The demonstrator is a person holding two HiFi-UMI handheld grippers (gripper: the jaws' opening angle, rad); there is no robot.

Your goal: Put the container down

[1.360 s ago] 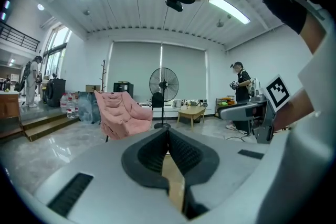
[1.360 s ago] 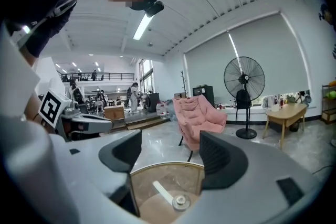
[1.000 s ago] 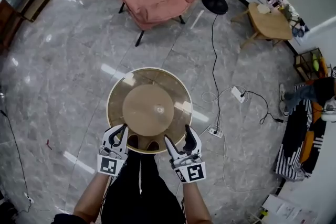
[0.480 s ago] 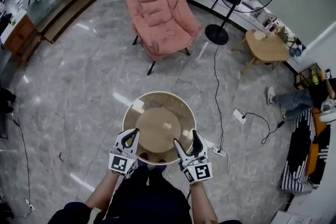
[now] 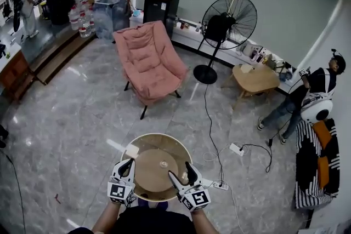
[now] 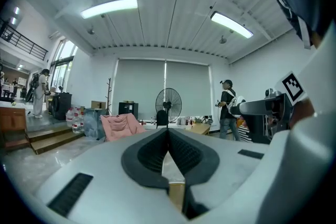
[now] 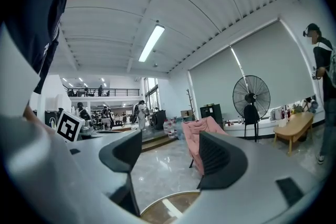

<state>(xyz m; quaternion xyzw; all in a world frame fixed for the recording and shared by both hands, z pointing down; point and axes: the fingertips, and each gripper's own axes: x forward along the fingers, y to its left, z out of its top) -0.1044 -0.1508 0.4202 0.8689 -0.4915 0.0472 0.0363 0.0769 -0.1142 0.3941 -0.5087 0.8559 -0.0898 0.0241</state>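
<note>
Container [image 5: 156, 166]: round, shallow, tan-brown. Paler see-through outer ring ran around solid centre disc with small knob in middle. Sat level above grey marble floor [image 5: 71, 112], close in front of person. Contents could not be made out from above.

Left gripper [image 5: 127, 165]: fingers pinched narrow on near-left rim, thin tan edge caught between them.

Right gripper [image 5: 181, 172]: fingers stood well apart, near-right rim low in gap.

The container [image 5: 156, 168] is translucent amber-brown. The left gripper [image 5: 126, 164] and right gripper [image 5: 182, 171] are white with black-and-white square markers. The armchair [image 5: 149, 63] is pink, the floor [image 5: 71, 112] veined grey.
</note>
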